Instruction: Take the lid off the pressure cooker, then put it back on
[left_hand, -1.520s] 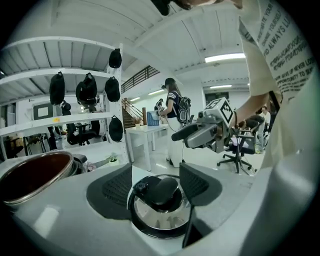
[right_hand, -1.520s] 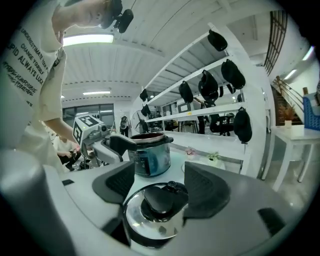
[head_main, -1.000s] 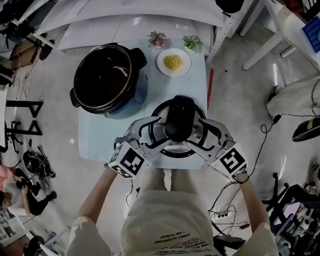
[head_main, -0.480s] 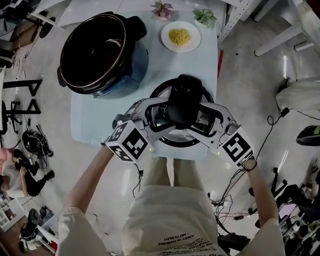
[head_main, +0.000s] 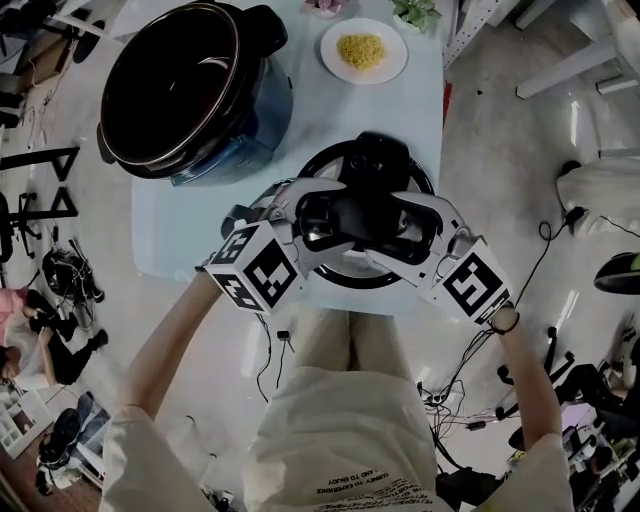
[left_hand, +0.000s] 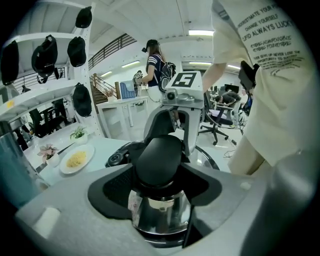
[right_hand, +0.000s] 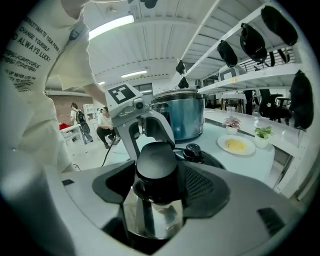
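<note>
The lid (head_main: 345, 268) is silver with a black knob (head_main: 352, 215); the cooker (head_main: 252, 128) blue, the plate (head_main: 395, 62) white.

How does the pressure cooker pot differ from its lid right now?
The pot stands open and untouched at the far left of the table; the lid is at the near edge, its black handle clamped by the left tool and right tool. The pot is deep, blue-walled, dark inside; the lid is a flat shiny disc. Both are round.

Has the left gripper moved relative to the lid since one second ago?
Yes. The left gripper has moved inward, toward the centre of the lid; its jaws now close around the knob.
</note>
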